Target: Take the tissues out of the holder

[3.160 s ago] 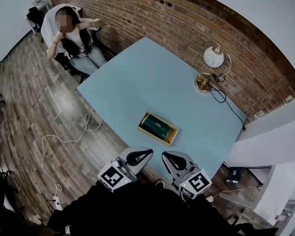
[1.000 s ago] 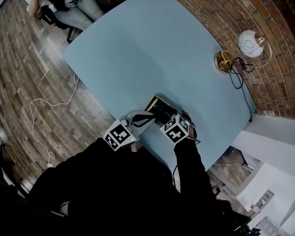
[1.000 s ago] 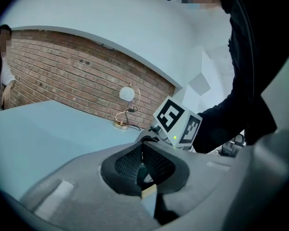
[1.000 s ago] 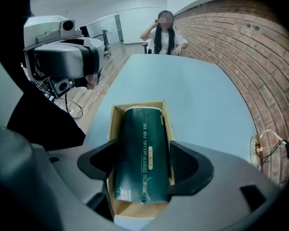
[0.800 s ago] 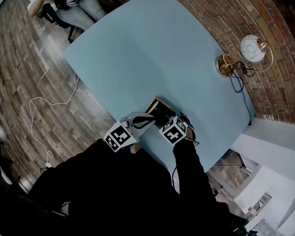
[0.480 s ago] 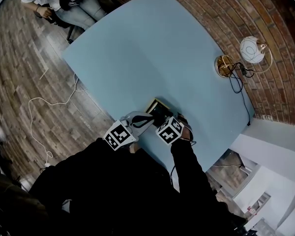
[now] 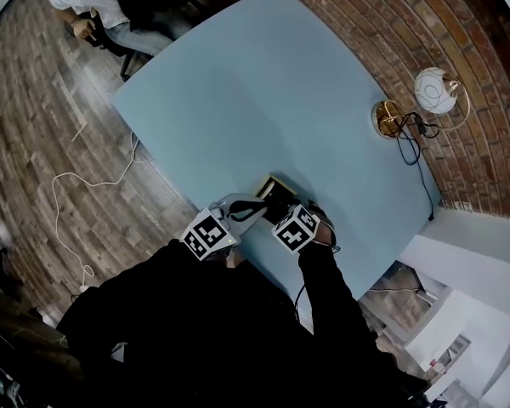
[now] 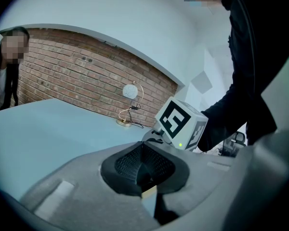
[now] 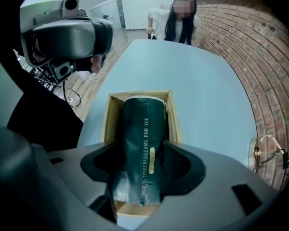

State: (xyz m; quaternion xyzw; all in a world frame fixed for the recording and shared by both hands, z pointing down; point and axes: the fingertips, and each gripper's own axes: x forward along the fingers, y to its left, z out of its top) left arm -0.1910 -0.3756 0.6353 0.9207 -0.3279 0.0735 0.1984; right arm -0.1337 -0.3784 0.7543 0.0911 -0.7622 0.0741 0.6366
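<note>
In the holder (image 9: 109, 121): tissues (image 9: 143, 124) lie lengthwise.
Right tool (image 9: 142, 170): over holder's near end, jaws just closing, clamped on tissues.
Left tool (image 8: 143, 170): beside holder, jaws together, empty.
Advice: grip firmly, lift straight up.

In the head view the right tongs (image 7: 282, 213) hide most of the shallow wooden holder (image 7: 266, 182) and the dark green tissue pack (image 9: 144, 124) inside
</note>
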